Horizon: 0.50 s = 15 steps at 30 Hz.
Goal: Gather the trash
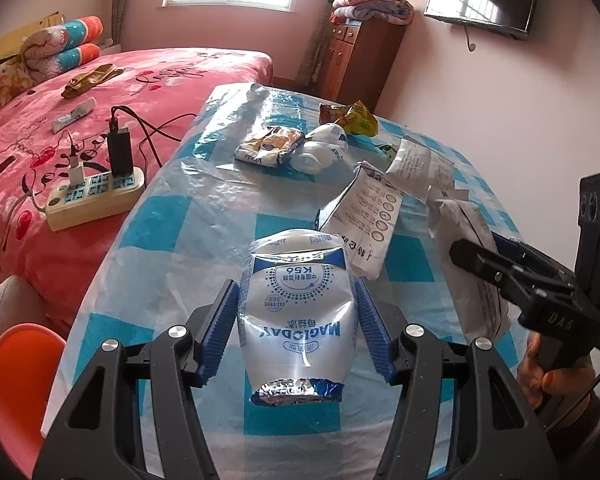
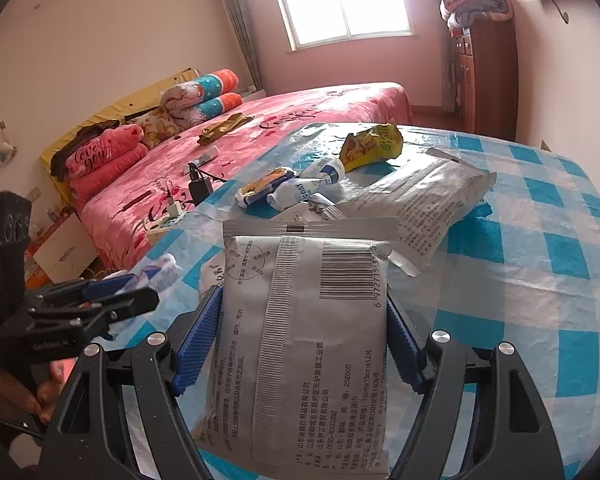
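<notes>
In the left wrist view a crumpled silver and blue foil pouch (image 1: 298,312) sits between the blue pads of my left gripper (image 1: 296,286), which press on its two sides. My right gripper (image 2: 304,296) is shut on a flat grey wipes packet (image 2: 304,320) with a barcode, gripped by its long edges. Each gripper shows in the other's view: the right gripper (image 1: 500,272) with its grey packet (image 1: 474,264), the left gripper (image 2: 100,296) low on the left. More wrappers lie on the table: a yellow snack bag (image 2: 374,146), a small yellow and white packet (image 1: 268,146), a white and blue pouch (image 1: 324,148).
The table (image 1: 172,216) wears a blue and white check plastic cloth. Two more grey packets (image 1: 364,216) (image 1: 420,164) lie mid-table. A pink bed (image 1: 160,80) with a power strip (image 1: 92,196) and cables runs along its left edge. An orange stool (image 1: 20,364) stands at the near left corner.
</notes>
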### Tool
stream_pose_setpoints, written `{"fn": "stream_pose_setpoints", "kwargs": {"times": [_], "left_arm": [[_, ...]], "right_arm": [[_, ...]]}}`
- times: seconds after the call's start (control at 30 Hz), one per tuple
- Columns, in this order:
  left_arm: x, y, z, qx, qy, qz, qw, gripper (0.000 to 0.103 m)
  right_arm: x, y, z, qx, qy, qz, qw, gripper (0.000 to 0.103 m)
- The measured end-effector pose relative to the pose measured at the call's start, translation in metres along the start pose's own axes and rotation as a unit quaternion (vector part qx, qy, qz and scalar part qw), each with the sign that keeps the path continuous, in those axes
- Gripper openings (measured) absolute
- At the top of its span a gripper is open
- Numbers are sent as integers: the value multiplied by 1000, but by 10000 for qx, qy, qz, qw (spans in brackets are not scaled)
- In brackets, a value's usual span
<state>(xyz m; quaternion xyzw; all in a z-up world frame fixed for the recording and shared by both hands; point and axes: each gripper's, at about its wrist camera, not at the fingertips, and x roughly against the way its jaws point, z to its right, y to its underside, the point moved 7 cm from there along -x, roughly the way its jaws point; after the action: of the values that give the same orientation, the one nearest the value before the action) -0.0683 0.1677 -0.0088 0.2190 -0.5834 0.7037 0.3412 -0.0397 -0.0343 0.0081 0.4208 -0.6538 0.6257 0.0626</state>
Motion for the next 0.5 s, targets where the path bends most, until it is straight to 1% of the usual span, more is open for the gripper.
{"fn": "stream_pose_setpoints", "kwargs": {"times": [0.17, 0.27, 0.4, 0.5], "left_arm": [[7, 2, -6, -28, -9, 122, 9999, 60], [14, 4, -13, 28, -27, 201, 9998, 60], [25, 9, -24, 73, -149, 304, 9994, 60], [34, 12, -34, 182, -155, 355, 9991, 60]], "right_arm": [[1, -2, -7, 2, -27, -55, 10000, 76], [-1, -4, -15, -27, -135, -119, 9998, 76], [-5, -6, -34, 93, -283, -201, 9994, 76], [-7, -9, -52, 217, -444, -251, 9985, 76]]}}
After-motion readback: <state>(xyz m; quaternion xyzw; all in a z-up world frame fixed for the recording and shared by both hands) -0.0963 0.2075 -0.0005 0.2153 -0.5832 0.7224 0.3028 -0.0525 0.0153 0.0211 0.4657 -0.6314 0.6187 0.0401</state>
